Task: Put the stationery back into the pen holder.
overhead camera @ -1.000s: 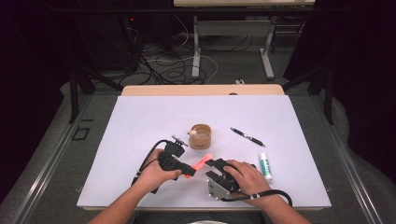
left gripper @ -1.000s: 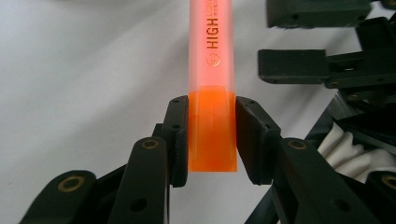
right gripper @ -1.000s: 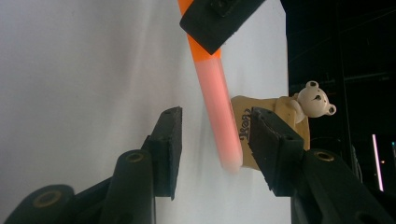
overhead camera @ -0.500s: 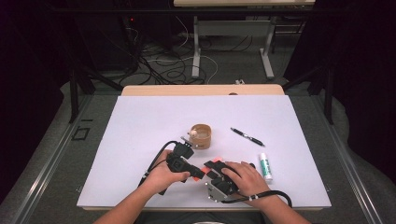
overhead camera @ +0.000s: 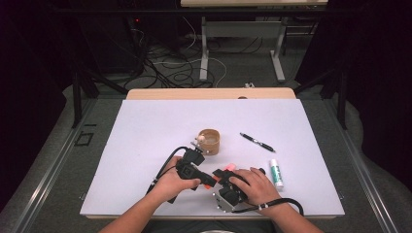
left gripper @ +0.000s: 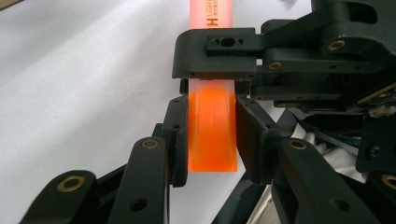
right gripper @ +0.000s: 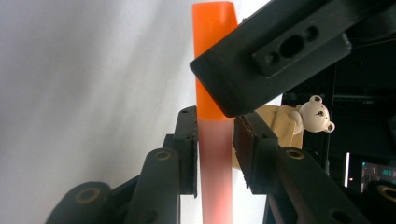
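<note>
An orange highlighter point(overhead camera: 209, 183) hangs just above the white table between both hands. My left gripper point(left gripper: 212, 135) is shut on its orange cap point(left gripper: 212, 154). My right gripper point(right gripper: 215, 151) grips the pale pink barrel point(right gripper: 215, 186) just below the cap point(right gripper: 212, 28); its jaws have just been closing with the barrel between them, and both pads now press on it. In the high view the left gripper point(overhead camera: 205, 179) and right gripper point(overhead camera: 221, 175) meet tip to tip near the front edge, and the barrel's pink end point(overhead camera: 232, 166) pokes out.
A round wooden holder point(overhead camera: 209, 141) with a small bear figure point(right gripper: 316, 113) stands just beyond the hands. A black pen point(overhead camera: 257, 142) and a white glue stick point(overhead camera: 276, 174) lie to the right. The white table sheet point(overhead camera: 145, 131) has bare room at the left and back.
The two hands have drawn together, so less of the highlighter shows between them. The right gripper's jaws have closed onto the barrel. The left gripper has kept hold of the cap.
</note>
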The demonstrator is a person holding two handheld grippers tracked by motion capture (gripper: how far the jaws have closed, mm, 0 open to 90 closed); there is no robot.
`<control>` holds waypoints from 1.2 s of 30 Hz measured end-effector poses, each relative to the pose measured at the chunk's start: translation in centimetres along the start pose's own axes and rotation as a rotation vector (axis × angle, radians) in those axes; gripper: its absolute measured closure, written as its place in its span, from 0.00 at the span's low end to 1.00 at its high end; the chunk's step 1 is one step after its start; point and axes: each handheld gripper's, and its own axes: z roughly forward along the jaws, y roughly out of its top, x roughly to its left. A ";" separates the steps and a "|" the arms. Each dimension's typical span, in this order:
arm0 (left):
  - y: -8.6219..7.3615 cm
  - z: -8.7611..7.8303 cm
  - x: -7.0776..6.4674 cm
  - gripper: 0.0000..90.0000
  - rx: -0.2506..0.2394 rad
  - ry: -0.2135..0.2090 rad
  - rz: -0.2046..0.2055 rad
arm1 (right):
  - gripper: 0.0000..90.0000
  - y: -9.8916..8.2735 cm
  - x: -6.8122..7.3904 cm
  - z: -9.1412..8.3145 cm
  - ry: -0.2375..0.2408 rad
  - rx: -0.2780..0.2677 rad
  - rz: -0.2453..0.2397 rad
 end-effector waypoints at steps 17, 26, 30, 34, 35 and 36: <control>-0.1 0.1 0.2 0.74 0.003 -0.019 -0.016 | 0.84 0.1 0.2 0.1 0.004 0.007 -0.043; -0.1 0.0 0.4 0.73 -0.010 -0.030 -0.015 | 0.85 0.1 0.2 0.1 0.010 0.012 -0.044; -0.3 -0.3 0.6 0.67 -0.035 -0.017 -0.020 | 0.85 -0.2 0.3 0.3 0.015 0.025 -0.041; -0.5 -1.2 1.0 0.63 -0.065 -0.013 -0.029 | 0.85 -0.6 0.2 0.3 0.011 0.034 -0.016; -0.6 -1.4 1.1 0.63 -0.075 -0.013 -0.028 | 0.85 -0.6 0.1 0.4 0.015 0.035 -0.022; -0.7 -1.7 1.2 0.63 -0.083 -0.009 -0.032 | 0.85 -0.7 0.1 0.4 0.014 0.031 -0.020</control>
